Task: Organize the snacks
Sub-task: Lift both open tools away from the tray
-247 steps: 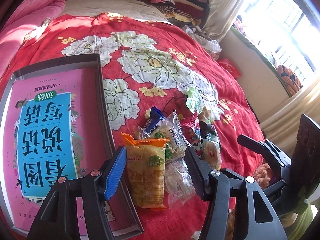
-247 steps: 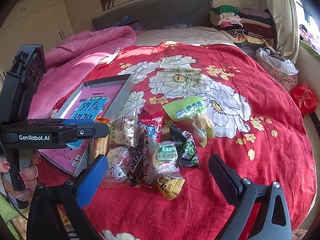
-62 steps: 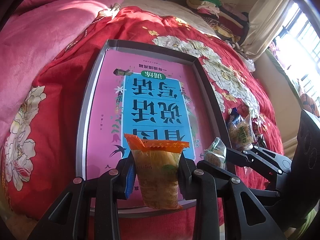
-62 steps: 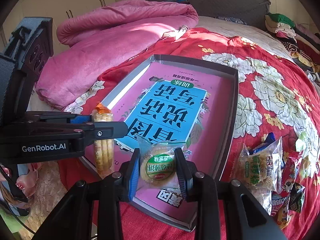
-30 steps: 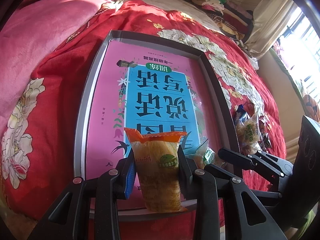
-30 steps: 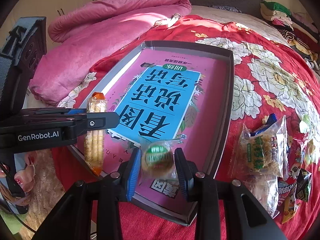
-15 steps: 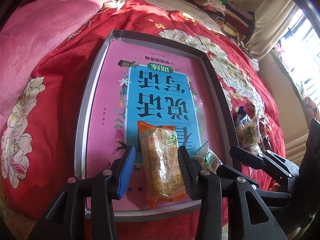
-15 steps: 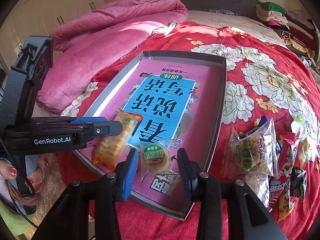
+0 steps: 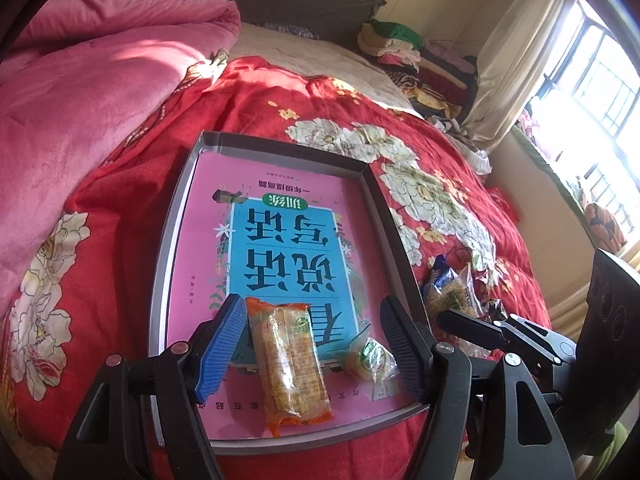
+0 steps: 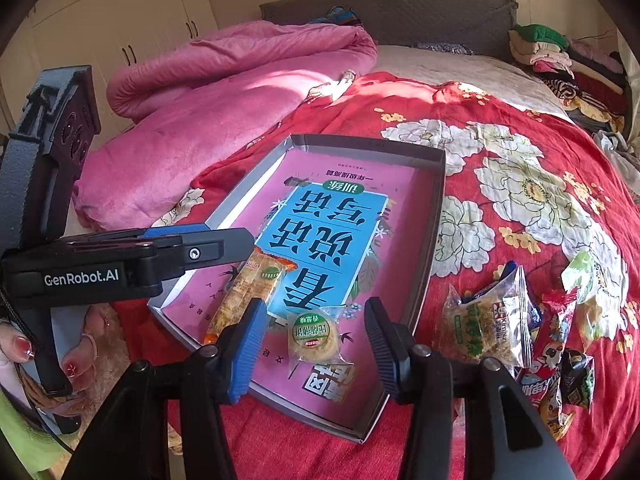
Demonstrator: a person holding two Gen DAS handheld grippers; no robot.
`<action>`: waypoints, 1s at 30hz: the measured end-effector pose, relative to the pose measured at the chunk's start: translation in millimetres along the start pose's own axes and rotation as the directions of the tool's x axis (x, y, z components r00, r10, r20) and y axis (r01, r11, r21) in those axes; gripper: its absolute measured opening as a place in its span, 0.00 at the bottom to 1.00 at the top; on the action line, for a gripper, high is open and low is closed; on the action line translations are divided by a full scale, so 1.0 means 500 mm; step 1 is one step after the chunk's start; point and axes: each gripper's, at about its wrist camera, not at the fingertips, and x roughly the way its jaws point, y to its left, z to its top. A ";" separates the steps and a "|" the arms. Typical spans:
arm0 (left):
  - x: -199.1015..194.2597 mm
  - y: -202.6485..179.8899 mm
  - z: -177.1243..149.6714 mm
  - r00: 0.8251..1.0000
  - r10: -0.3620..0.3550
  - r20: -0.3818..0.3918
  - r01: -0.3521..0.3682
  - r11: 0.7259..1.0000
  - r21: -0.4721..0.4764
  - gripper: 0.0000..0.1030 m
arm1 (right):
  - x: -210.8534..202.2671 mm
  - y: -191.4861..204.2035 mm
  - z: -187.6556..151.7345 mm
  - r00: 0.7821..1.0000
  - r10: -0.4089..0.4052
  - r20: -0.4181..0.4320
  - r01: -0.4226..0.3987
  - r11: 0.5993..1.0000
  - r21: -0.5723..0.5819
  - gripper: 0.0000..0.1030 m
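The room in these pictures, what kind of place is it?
Most likely a home bedroom: a bed with a red floral cover, a pink quilt beside it, a grey headboard behind, and folded clothes stacked on the far corner.

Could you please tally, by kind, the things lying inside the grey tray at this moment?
Pink book: 1
Long orange-ended snack packet: 1
Round pastry packet: 1
Total in the tray: 3
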 end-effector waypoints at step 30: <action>-0.045 -0.065 -0.007 0.997 0.007 0.070 -0.011 0.998 0.063 0.74 | -0.105 -0.028 0.003 0.983 -0.058 0.173 0.056 0.998 0.019 0.76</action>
